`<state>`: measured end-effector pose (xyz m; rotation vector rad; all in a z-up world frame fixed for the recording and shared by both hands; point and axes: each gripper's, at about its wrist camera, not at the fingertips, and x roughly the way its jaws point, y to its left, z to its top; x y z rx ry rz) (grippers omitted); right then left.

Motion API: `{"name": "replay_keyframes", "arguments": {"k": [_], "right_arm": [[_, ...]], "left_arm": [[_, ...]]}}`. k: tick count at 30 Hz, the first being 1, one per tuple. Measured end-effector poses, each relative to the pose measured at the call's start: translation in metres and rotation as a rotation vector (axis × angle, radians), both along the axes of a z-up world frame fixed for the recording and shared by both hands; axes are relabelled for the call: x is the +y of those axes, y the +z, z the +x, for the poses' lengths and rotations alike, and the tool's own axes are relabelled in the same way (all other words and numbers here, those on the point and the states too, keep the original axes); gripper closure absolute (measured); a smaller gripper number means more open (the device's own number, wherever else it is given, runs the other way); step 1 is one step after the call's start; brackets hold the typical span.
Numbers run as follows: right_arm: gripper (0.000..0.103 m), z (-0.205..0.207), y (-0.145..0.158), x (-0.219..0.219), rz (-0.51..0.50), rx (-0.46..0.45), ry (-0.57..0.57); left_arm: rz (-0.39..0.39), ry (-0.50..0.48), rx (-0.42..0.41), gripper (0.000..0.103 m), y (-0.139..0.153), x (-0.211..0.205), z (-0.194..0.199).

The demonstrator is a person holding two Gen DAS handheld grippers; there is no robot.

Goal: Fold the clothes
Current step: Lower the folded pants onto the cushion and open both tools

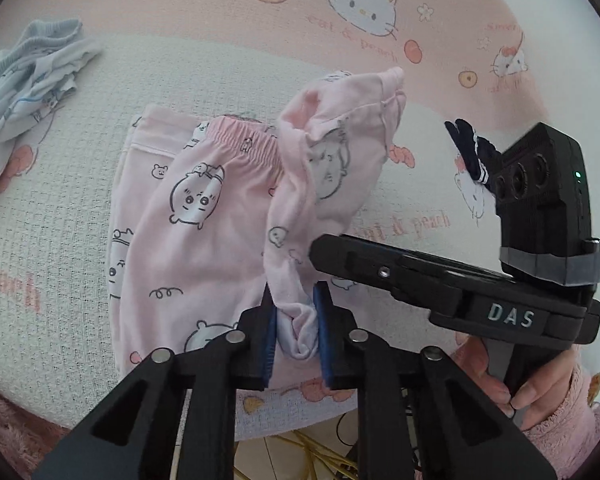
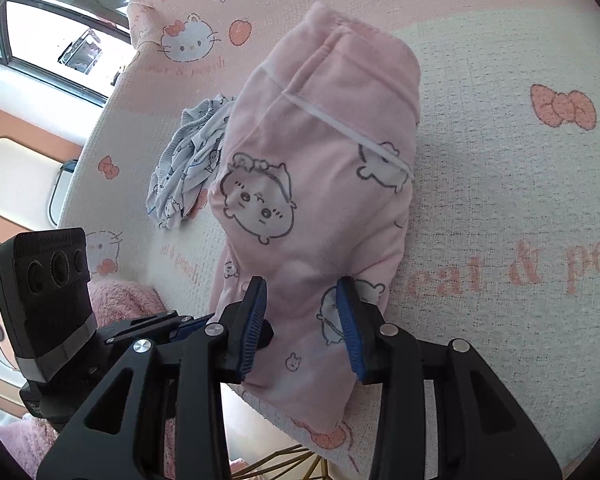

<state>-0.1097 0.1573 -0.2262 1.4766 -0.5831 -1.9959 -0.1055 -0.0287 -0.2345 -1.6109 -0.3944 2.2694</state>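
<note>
The pyjama trousers [image 1: 204,216] are pale pink, printed with outlined white cartoon bears. The crumpled garment [image 1: 24,92] is light blue and white with small prints. The cover [image 2: 500,184] is pink and white, with cats, bows and peaches. Both claws are black with blue pads [image 2: 350,328].

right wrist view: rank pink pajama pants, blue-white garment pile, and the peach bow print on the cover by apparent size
1. pink pajama pants
2. blue-white garment pile, though it lies farther from the camera, so true size is unsure
3. peach bow print

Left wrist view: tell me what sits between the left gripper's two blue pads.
A bunched fold of the pink pants sits pinched between the left gripper pads, shown in the left wrist view.
</note>
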Motion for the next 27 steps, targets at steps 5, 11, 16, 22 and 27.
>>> {"name": "replay_keyframes", "arguments": {"k": [5, 11, 16, 22, 27], "right_arm": [[0.065, 0.019, 0.018, 0.006, 0.059, 0.029, -0.015], [0.063, 0.038, 0.015, -0.013, 0.122, 0.039, 0.086], [0.064, 0.043, 0.002, -0.041, 0.242, 0.091, 0.170], [0.064, 0.043, 0.008, -0.035, 0.277, 0.133, 0.136], [0.064, 0.041, 0.016, -0.030, 0.302, 0.156, 0.117]], "left_arm": [[0.039, 0.068, 0.032, 0.091, 0.024, -0.043, 0.013], [0.014, 0.134, -0.002, 0.092, 0.027, -0.078, 0.031], [-0.033, 0.190, -0.134, 0.091, -0.013, -0.078, 0.028], [-0.099, 0.202, -0.073, 0.088, -0.003, -0.078, 0.025], [-0.206, 0.280, -0.017, 0.075, 0.016, -0.091, 0.037]]}}
